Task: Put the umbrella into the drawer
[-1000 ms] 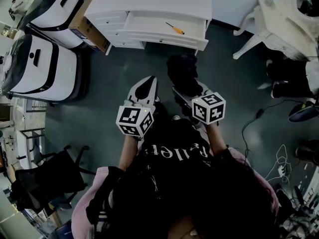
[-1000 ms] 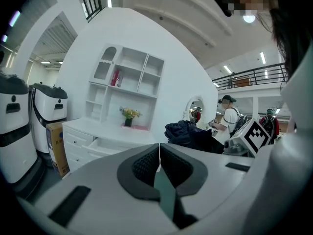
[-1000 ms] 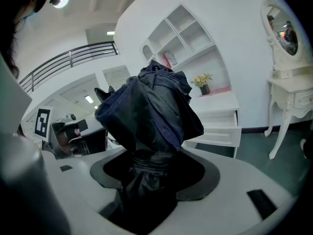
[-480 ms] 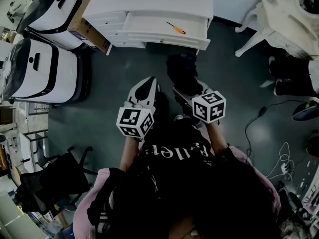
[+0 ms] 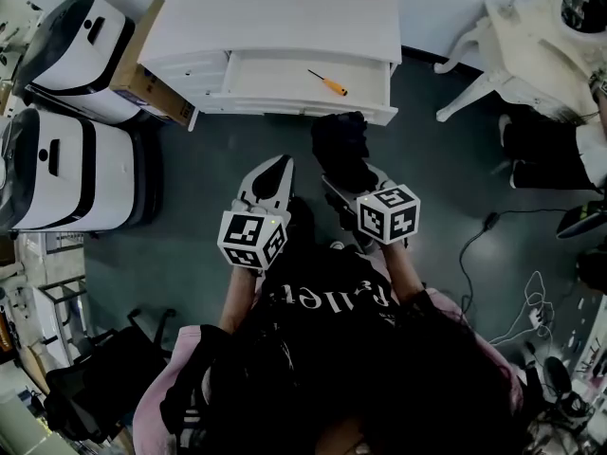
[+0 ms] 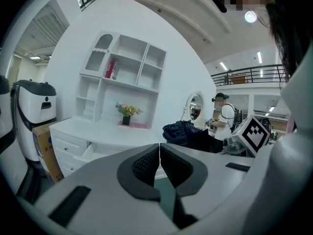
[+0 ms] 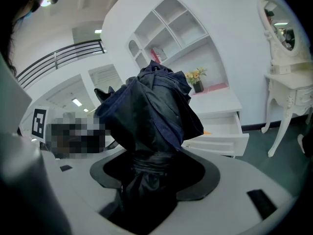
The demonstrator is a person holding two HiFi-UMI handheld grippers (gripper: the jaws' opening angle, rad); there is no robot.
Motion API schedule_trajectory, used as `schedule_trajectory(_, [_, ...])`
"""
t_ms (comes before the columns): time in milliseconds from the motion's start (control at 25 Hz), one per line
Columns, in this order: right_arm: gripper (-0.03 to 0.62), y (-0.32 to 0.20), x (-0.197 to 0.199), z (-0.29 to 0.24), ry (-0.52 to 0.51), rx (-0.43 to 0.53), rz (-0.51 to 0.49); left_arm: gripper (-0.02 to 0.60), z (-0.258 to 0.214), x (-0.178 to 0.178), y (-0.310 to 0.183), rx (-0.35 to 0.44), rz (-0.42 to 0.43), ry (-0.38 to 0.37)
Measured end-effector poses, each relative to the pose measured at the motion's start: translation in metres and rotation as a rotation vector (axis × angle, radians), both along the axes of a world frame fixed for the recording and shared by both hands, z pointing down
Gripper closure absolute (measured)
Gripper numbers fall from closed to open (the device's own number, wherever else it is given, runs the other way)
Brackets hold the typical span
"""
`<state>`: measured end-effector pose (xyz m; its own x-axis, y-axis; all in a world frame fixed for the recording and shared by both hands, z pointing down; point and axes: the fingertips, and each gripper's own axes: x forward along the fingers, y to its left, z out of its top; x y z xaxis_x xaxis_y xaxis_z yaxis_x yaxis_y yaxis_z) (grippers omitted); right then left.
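A folded dark navy umbrella [image 5: 340,148] is clamped in my right gripper [image 5: 349,180], its bundle rising out of the jaws in the right gripper view [image 7: 156,111]. The white dresser's drawer [image 5: 308,81] stands pulled open just beyond the umbrella, with an orange-handled screwdriver [image 5: 328,82] lying inside; the same drawer [image 7: 220,131] shows behind the umbrella. My left gripper [image 5: 269,173] hangs beside the right one, shut and holding nothing, its pads [image 6: 146,163] pressed together. The umbrella [image 6: 188,133] also appears to its right.
The white dresser top [image 5: 275,17] has a shelf unit [image 6: 122,75] with a small flower pot [image 6: 127,114]. Two white-and-black machines [image 5: 62,112] and a cardboard box [image 5: 142,74] stand left. A white vanity table [image 5: 541,36] stands right. Cables [image 5: 526,301] lie on the dark floor.
The dresser and open drawer sit slightly lower and nearer in the head view. Both grippers have shifted a little toward the drawer, the umbrella still held.
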<state>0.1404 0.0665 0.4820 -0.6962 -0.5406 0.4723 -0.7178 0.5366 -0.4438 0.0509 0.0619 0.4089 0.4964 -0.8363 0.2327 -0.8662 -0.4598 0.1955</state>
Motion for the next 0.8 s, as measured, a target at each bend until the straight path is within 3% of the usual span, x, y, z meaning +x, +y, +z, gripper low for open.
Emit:
schedule_trajectory(320, [0.304, -0.092, -0.052, 0.003, 0.013, -0.044, 0.051, 0.565, -0.002, -0.056, -0.101, -0.008, 0.044, -0.016])
schedule_trajectory(800, [0.304, -0.189, -0.138, 0.012, 0.055, -0.064, 0.079, 0.565, 0.013, -0.146, -0.198, -0.024, 0.065, 0.009])
